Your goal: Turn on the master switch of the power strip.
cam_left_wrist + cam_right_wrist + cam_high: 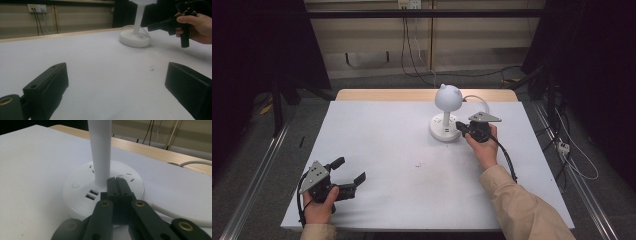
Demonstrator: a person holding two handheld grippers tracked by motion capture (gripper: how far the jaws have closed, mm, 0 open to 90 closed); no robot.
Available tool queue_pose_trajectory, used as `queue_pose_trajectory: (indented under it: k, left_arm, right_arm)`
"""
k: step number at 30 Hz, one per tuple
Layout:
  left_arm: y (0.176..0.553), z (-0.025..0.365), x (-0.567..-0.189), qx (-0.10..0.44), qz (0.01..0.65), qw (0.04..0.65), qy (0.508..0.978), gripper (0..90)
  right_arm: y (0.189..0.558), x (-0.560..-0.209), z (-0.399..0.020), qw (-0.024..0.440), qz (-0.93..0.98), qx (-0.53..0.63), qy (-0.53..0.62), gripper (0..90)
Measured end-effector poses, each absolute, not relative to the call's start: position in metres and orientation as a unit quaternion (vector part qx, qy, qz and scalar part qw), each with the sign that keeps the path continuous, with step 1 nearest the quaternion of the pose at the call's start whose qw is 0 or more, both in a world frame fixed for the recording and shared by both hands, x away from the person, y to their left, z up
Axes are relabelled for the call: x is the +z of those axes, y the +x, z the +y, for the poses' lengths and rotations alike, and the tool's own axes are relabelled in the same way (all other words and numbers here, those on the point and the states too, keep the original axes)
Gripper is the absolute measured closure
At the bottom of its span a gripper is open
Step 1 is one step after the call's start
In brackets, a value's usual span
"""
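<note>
A white desk lamp (447, 97) with a round head stands at the back middle of the table on a round base (441, 132). The base (80, 195) carries socket slots, two USB ports (90, 194) and a small round button (75, 185). My right gripper (459, 125) is shut with nothing between its jaws. Its tips (117, 181) lie over the top of the base, just right of the stem (100, 152); whether they touch it I cannot tell. My left gripper (350, 169) rests open near the table's front left corner, its jaws (117, 70) wide apart over bare table.
The table (412, 165) has a white top with a wooden strip along its far edge. The lamp's white cable (477, 100) curls behind the base. Metal rails run along the floor on both sides, and loose cables lie on the floor at the right and back.
</note>
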State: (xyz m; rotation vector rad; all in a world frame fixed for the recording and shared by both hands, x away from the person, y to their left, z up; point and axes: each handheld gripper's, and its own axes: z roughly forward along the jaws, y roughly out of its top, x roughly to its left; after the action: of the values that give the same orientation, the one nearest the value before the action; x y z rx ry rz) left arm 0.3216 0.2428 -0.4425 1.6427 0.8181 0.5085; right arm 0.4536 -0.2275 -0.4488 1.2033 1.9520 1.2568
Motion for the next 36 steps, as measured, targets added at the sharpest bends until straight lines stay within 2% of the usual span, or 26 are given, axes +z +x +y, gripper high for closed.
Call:
queue_pose_trajectory:
  k: [36]
  left_arm:
    - [0.3194,0.2445,-0.4413,0.221,0.352,0.583,0.698,4.5]
  right_arm:
    - [0.4618,-0.456,-0.2227,0.269,0.732,0.439,0.446,90.0]
